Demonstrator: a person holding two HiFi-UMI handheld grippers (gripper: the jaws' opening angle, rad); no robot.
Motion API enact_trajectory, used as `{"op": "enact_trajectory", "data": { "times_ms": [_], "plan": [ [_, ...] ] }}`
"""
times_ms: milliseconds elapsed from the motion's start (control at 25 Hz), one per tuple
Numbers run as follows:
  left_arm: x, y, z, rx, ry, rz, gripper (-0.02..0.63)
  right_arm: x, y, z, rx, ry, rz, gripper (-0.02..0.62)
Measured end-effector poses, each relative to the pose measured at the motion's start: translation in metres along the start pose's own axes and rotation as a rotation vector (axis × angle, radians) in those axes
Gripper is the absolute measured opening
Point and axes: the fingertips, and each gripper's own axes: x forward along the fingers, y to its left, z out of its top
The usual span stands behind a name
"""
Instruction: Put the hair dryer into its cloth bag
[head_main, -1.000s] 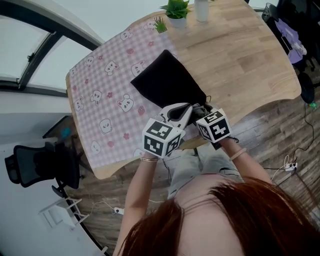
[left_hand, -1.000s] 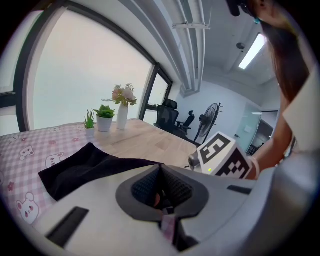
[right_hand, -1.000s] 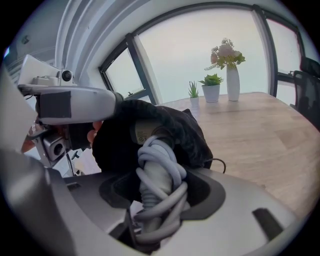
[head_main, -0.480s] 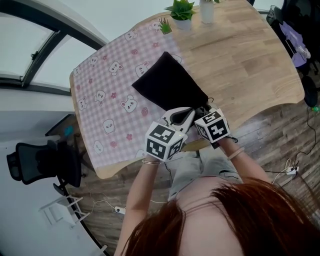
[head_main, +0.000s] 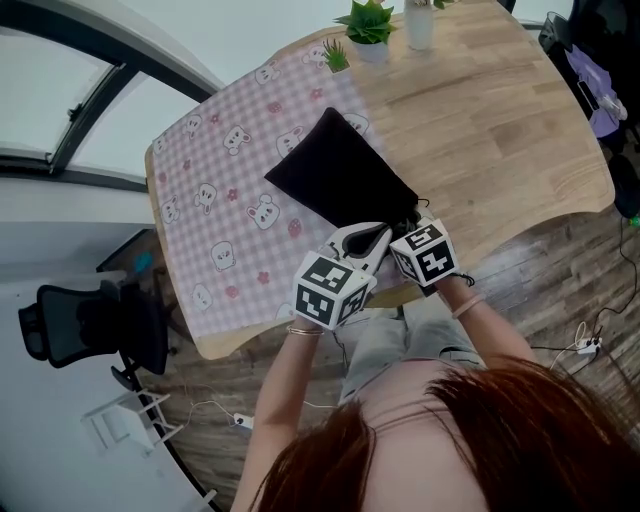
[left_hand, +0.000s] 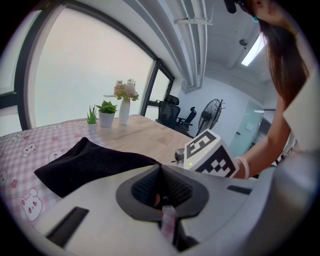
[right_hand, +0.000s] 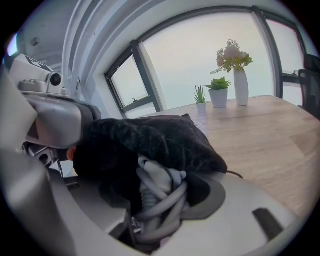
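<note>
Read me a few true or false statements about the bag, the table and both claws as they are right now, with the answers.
1. The cloth bag is black. True.
2. The bag lies wholly on bare wood. False: part of it lies on the pink checked cloth.
3. The left claw is wide open. False: its jaws are together.
4. The right claw is closed on the hair dryer's grey coiled cord at the bag's mouth. True.
5. The vase has tipped onto its side. False: it stands upright on the table.
</note>
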Motion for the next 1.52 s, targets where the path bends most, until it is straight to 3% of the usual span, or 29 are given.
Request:
{"op": "enact_trajectory", "data": {
  "times_ms": [880, 1280, 1520],
  "plan": [
    [0.004, 0.013, -0.022, -0.06, 0.044, 0.027, 0.017, 0.025, -0.005, 0.001, -0.03, 0.007, 0.036, 0.249],
    [0.001, 0.017, -0.034, -0.076, 0.066, 0.043, 0.017, 0.033, -0.004, 0.002, -0.106, -0.021, 0.02, 0.255],
    [0.003, 0.015, -0.036, -0.084, 0.064, 0.044, 0.017, 0.035, -0.004, -0.006, -0.083, -0.013, 0.043, 0.261]
  ]
}}
